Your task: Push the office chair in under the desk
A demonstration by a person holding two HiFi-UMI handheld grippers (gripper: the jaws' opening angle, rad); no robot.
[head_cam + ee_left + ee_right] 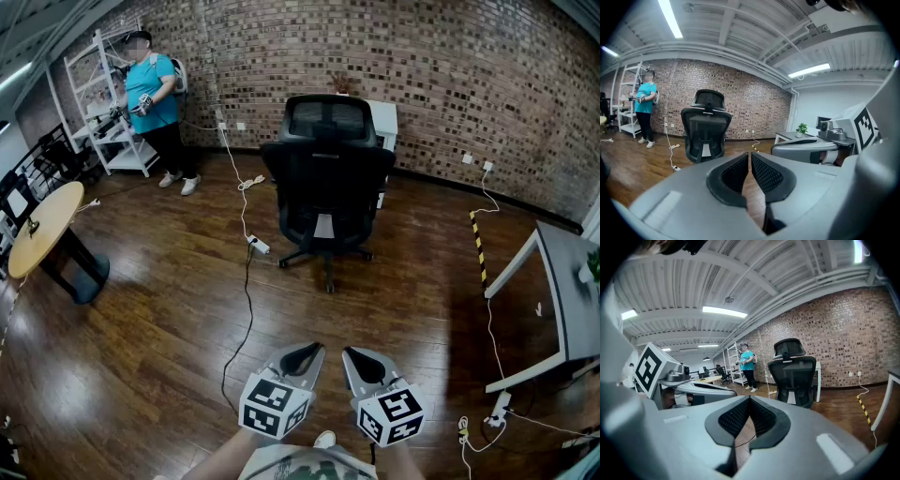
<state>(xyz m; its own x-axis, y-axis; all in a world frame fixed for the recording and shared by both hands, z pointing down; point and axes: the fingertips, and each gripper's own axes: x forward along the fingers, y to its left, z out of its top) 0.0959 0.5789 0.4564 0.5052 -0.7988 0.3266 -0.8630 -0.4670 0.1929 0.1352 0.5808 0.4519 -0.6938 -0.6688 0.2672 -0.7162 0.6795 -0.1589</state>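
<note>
Office chair (pixel 328 178): on the floor, seat facing the white counter (pixel 383 117), not yet tucked under. Judged heavy but free-rolling on casters; the mesh back yields, so push on the stiff backrest frame. Left hand-held gripper (pixel 305 358) and right hand-held gripper (pixel 367 364): jaws together, empty, well apart from the chair.

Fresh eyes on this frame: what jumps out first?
A black office chair stands mid-room on the wood floor, its back to the camera, with the white desk behind it at the brick wall. The left gripper and right gripper sit low in the head view, jaws shut and empty, well short of the chair. A person in a teal shirt stands by white shelving at far left.
</note>
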